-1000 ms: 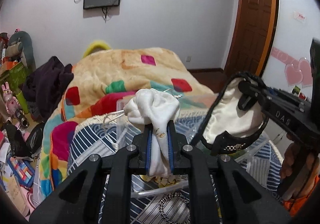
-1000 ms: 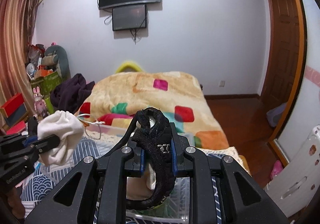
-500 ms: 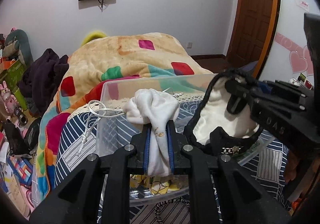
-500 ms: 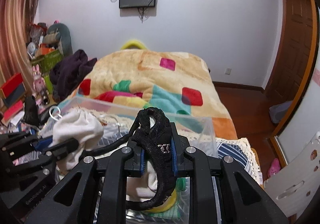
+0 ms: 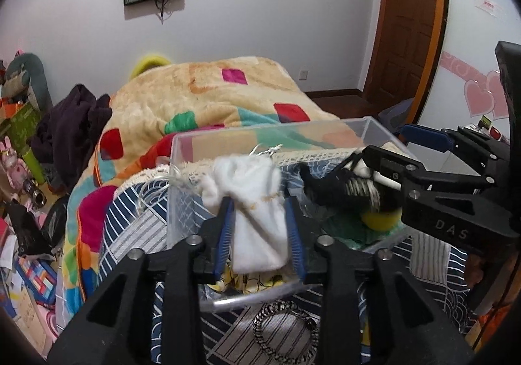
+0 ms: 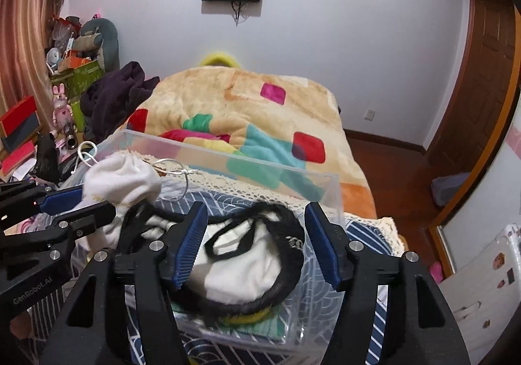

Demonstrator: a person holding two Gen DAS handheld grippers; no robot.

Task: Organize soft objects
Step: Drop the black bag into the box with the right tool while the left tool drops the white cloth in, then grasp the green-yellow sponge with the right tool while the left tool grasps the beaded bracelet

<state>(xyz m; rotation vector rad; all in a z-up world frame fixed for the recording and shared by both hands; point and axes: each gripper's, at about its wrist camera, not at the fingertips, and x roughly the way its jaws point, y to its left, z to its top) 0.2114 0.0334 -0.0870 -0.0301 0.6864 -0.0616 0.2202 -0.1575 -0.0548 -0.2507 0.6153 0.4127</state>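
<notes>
L wrist view: my left claw [image 5: 259, 225] sits w/ its blue pads parted wider than the white drawstring pouch [image 5: 252, 202] between them. The pouch is blurred and I can't tell if a pad touches it, so I read this as the let-go step, pouch going into the clear plastic bin [image 5: 270, 133] straight ahead of the claw. The bin's near rim is right under my fingertips, far wall well beyond. To the right of my claw, the right claw [image 5: 387, 150] reaches in over the bin above a yellow ring [image 5: 379, 220], near a black item there. Next, I think: lift L straight back and up, staying off the near rim and the pouch's cord. A metal bracelet [image 5: 286, 332] lies on the striped bedsheet [image 5: 130, 234] below the claw, outside the bin.

R wrist view: my right claw [image 6: 257, 243] is spread wide, holding nothing; the black-trimmed white garment [image 6: 254, 260] lies in the bin below and between the pads, apparently free of them. Left claw [image 6: 81, 199] is just left of mine w/ the pouch against it. Bin walls [image 6: 332, 189] close ahead and to the right, so room is mostly upward. Patterned blanket [image 6: 247, 104] lies beyond.
</notes>
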